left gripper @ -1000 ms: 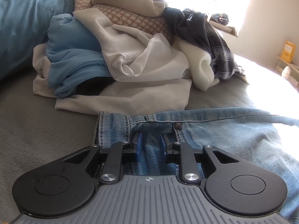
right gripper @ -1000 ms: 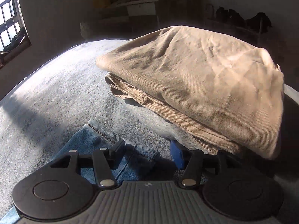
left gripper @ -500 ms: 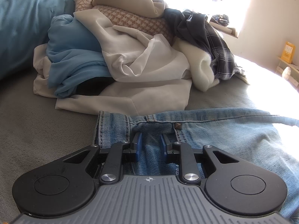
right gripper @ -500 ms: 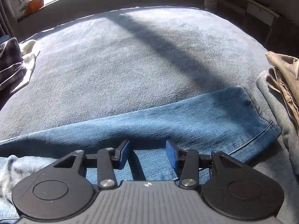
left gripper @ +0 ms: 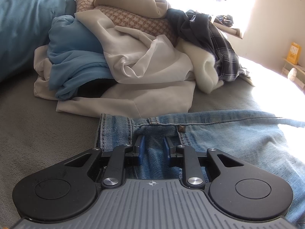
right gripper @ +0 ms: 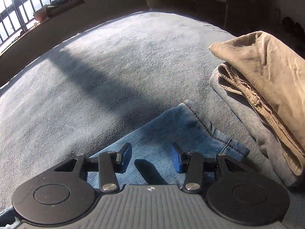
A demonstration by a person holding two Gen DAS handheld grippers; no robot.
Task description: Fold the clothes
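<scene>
Jeans flat on bed, unfolded; first fold pending. Left gripper at waistband, pads narrowly apart, denim between, clamp uncertain. Right gripper jaws apart over leg, hem at 1 o'clock. Next: pinch hem, carry toward waistband. Second leg hidden.

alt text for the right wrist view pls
The right gripper hovers with its fingers apart over the hem end of a blue jeans leg lying on a grey bed. Folded tan trousers sit to the right, and a barred window shows top left.
</scene>
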